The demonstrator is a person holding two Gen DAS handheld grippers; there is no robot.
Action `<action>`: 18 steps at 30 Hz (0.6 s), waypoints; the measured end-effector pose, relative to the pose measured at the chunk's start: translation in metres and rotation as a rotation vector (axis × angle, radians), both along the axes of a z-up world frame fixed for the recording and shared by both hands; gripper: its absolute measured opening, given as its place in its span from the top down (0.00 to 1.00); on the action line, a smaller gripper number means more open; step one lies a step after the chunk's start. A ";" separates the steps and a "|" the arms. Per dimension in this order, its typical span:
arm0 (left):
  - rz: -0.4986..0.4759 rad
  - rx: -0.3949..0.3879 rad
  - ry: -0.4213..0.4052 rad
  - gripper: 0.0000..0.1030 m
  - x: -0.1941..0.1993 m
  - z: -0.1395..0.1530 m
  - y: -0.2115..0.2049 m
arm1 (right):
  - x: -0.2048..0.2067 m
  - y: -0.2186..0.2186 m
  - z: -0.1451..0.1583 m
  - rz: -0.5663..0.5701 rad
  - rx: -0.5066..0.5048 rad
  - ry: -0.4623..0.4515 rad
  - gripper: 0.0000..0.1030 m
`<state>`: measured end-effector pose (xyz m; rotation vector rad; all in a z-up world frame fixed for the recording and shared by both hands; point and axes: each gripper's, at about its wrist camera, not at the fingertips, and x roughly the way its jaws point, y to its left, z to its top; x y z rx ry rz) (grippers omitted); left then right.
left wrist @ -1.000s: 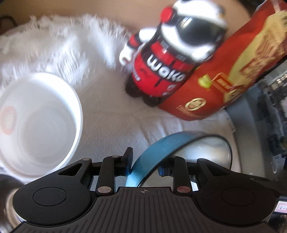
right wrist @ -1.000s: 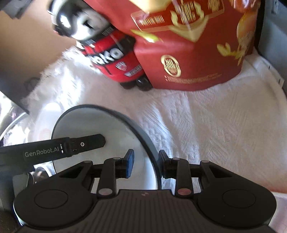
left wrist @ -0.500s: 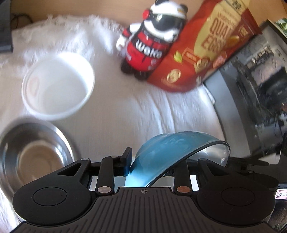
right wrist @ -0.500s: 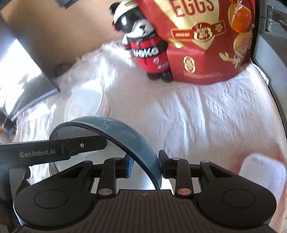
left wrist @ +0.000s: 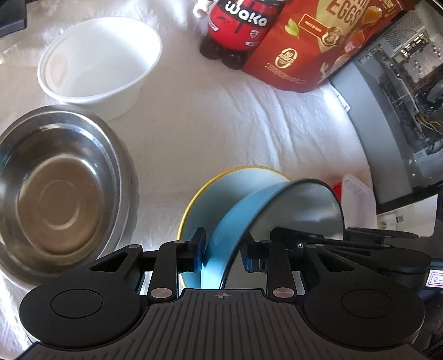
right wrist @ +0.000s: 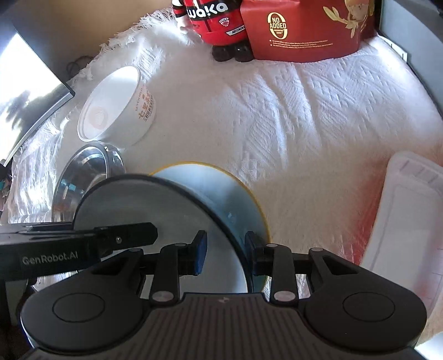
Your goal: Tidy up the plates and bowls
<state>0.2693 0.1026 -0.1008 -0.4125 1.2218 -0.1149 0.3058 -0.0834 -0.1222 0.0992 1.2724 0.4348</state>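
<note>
The left hand-held gripper [left wrist: 223,253] had the rim of the blue bowl [left wrist: 241,216] between its fingers, and its jaws were closing on it; the left pad lay against the bowl's outer wall, while the right pad stood just off the inner face. The right hand-held gripper [right wrist: 225,250] straddled the opposite side of the same blue bowl [right wrist: 166,205], its right pad against the outer wall and a gap between the left pad and the inside, jaws narrow. Whether that grip was firm I cannot tell for sure, though the rim sat between the fingers.

The blue bowl was tilted, carried between the two grippers, directly over a yellow-rimmed bowl [left wrist: 238,177] that sat on the white cloth [left wrist: 221,124]. From the right wrist view the yellow-rimmed bowl [right wrist: 241,193] showed beyond and beneath the blue one; whether the two touched could not be made out.

To the left on the cloth stood a steel bowl [left wrist: 55,188], and just beyond it, touching or nearly so, a white bowl [left wrist: 102,61]. At the far side were a red figure [left wrist: 238,25] and a red egg bag [left wrist: 313,44] side by side. A clear plastic box [right wrist: 407,210] lay at the right edge.
</note>
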 end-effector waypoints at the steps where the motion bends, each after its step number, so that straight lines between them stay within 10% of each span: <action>1: 0.003 0.001 0.001 0.73 0.000 -0.001 0.001 | 0.001 0.001 -0.001 0.000 0.001 0.001 0.70; 18: 0.033 0.000 -0.009 0.75 0.003 0.006 0.014 | 0.012 0.012 -0.010 0.037 -0.005 0.008 0.70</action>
